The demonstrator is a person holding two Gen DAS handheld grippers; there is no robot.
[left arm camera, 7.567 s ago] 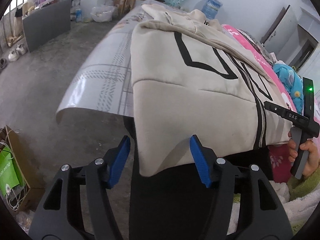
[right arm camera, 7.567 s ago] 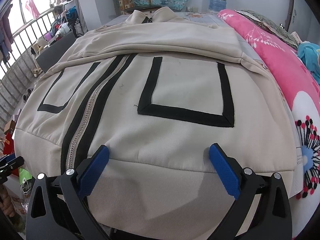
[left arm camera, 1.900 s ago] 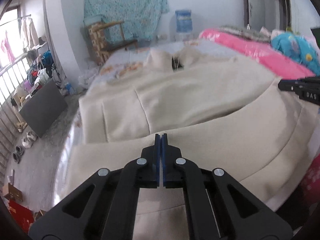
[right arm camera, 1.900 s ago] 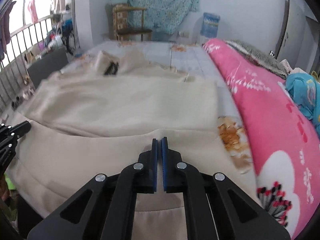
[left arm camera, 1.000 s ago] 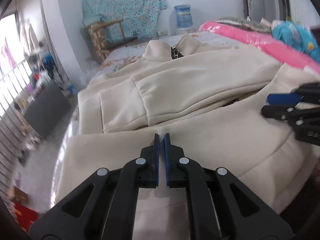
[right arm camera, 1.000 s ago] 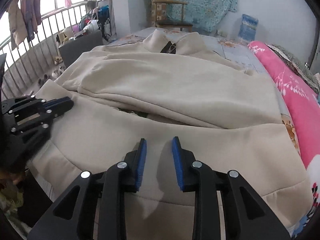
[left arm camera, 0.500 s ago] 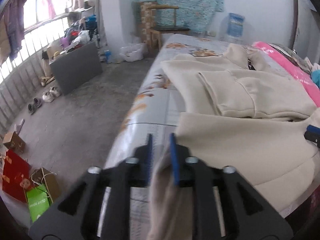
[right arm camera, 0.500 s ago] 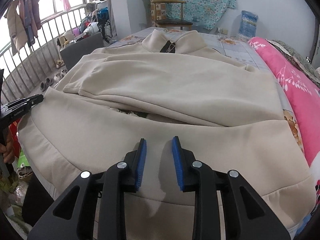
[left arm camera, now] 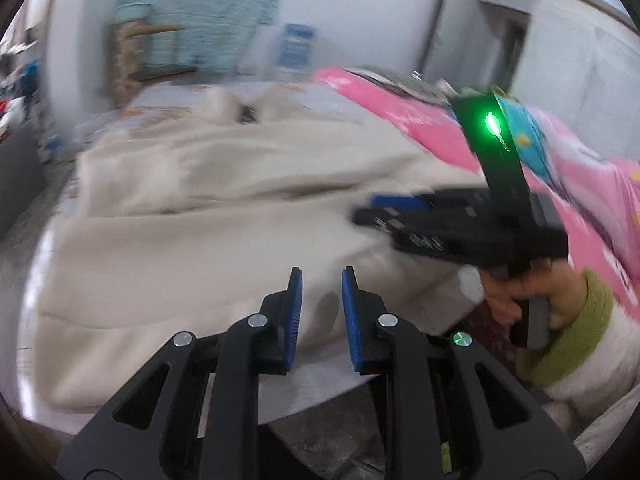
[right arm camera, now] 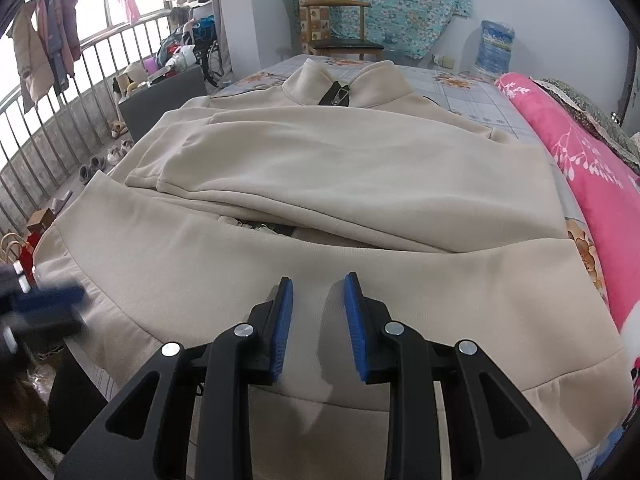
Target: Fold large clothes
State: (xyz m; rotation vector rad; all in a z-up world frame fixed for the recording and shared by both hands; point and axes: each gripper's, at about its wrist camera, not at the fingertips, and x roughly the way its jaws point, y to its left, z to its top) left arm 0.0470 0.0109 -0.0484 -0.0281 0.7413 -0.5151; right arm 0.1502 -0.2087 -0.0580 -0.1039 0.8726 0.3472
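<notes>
A cream zip jacket (right arm camera: 340, 168) lies on the bed, its lower half folded up over its sleeves, collar at the far end. It also shows, blurred, in the left wrist view (left arm camera: 192, 216). My right gripper (right arm camera: 318, 280) is open a little and empty, just above the folded hem. My left gripper (left arm camera: 320, 272) is open a little and empty over the near edge of the jacket. The right gripper also appears in the left wrist view (left arm camera: 400, 208), and the left gripper shows as a blur at the left edge of the right wrist view (right arm camera: 44, 304).
A pink floral blanket (right arm camera: 592, 160) runs along the right side of the bed. A wooden chair (right arm camera: 340, 28) and a water bottle (right arm camera: 496, 46) stand at the far wall. A railing (right arm camera: 52, 112), shoes and bags are on the floor to the left.
Both grippers have let go of the hem after folding it up and now stand slightly open. The left gripper has swung quickly right, back over the jacket; the right has hardly moved.
</notes>
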